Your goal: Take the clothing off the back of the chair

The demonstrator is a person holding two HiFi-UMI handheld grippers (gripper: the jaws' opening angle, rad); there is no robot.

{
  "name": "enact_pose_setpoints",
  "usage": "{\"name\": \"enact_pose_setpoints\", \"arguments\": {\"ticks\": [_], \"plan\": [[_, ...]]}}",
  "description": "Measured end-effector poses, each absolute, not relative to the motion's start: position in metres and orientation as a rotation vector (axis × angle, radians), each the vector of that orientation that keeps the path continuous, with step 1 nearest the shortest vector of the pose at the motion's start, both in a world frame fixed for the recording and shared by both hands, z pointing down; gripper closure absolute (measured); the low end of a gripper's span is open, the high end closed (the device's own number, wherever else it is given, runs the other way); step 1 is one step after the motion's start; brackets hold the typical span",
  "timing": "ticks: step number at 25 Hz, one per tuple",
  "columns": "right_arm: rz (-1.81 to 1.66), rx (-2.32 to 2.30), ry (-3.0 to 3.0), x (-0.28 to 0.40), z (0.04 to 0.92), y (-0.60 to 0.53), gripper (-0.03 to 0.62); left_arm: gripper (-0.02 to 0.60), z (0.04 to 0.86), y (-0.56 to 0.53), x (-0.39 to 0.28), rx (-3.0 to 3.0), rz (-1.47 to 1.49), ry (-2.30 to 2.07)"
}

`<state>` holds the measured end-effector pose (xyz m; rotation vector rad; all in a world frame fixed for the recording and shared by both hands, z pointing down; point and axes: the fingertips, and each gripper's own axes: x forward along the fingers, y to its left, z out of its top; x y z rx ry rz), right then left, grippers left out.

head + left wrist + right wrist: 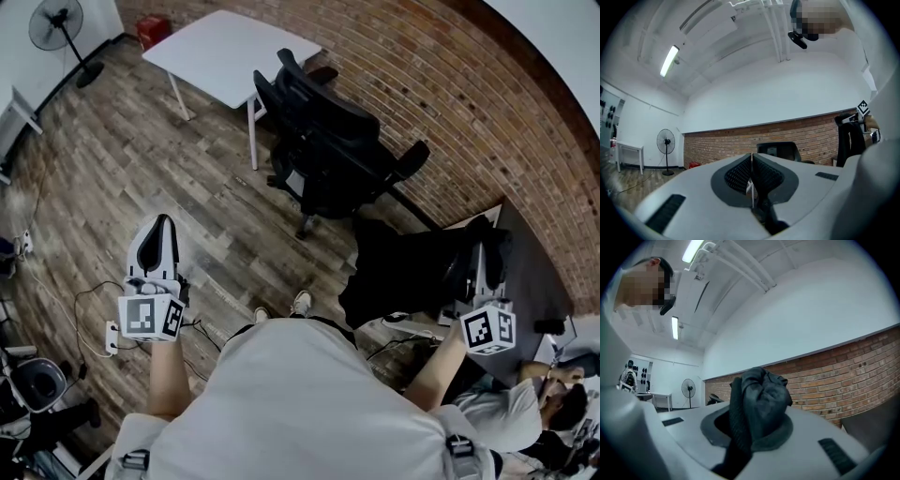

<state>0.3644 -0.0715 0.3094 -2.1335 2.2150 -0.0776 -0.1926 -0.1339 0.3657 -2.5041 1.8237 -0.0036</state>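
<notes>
Within right gripper (752,425); clothing (761,392) (black)

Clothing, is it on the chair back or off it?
Off. The clothing hangs from the right gripper, beside the chair, whose back looks bare. The jaws pinch bunched fabric.

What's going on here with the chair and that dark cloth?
A person works a gripper in each hand. The right gripper is shut on a dark garment, which hangs beside the person, apart from the chair. The left gripper is shut and empty.
</notes>
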Motion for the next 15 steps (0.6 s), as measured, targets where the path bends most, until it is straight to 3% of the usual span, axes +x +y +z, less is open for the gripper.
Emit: {"name": "enact_pose_setpoints", "arguments": {"ticks": [15], "plan": [[-0.073, -2.005, 2.277, 0.347, 0.3, -0.096, 0.536, 0.552, 0.373, -0.134, -0.18, -2.522, 0.0, 1.838]]}}
